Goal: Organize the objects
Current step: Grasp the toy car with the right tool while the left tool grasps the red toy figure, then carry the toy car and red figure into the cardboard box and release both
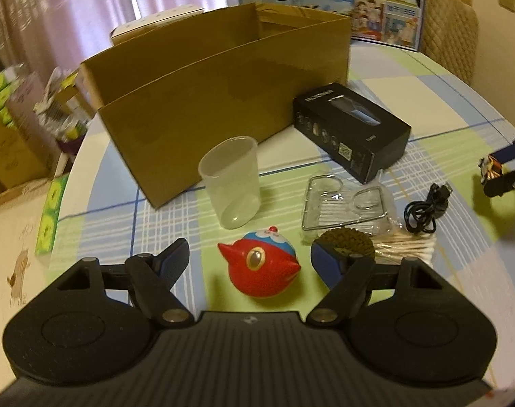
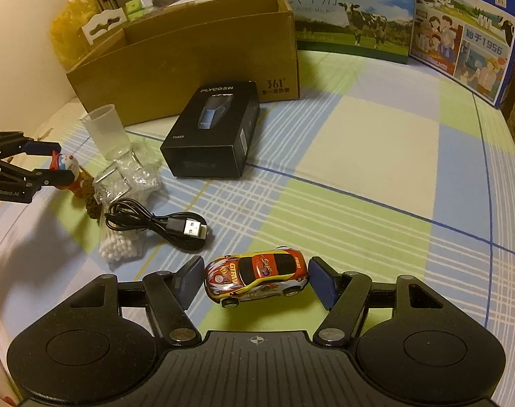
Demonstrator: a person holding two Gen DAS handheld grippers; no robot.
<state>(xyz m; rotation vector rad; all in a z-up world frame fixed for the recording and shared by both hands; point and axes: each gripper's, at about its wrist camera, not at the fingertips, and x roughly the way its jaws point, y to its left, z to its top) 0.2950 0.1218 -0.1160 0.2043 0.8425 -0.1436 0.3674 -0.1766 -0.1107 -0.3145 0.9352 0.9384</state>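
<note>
Between the spread fingers of the right gripper (image 2: 255,279) sits a toy car (image 2: 255,279), light, hard, glossy and free-rolling; best pinched across its ends. Far left, the left gripper (image 1: 249,261) gapes around a round red toy (image 1: 260,266), slippery-looking. Cable (image 2: 155,224) lies near, cardboard box (image 2: 189,57) farther off

Black shaver box (image 2: 212,132): "FLYCO" along top edge, "FS889" at lower left of lid. Cardboard box (image 2: 189,64): "361°" printed at front lower right corner. Green milk carton (image 2: 354,13): "纯牛奶", "PURE MILK". Blue milk carton (image 2: 467,34): "从小喝的奶", "始于1956". Toy car (image 2: 255,279): "GTEAM" on hood. Left tongs (image 2: 50,162): "GenRobot.AI" on body.
</note>
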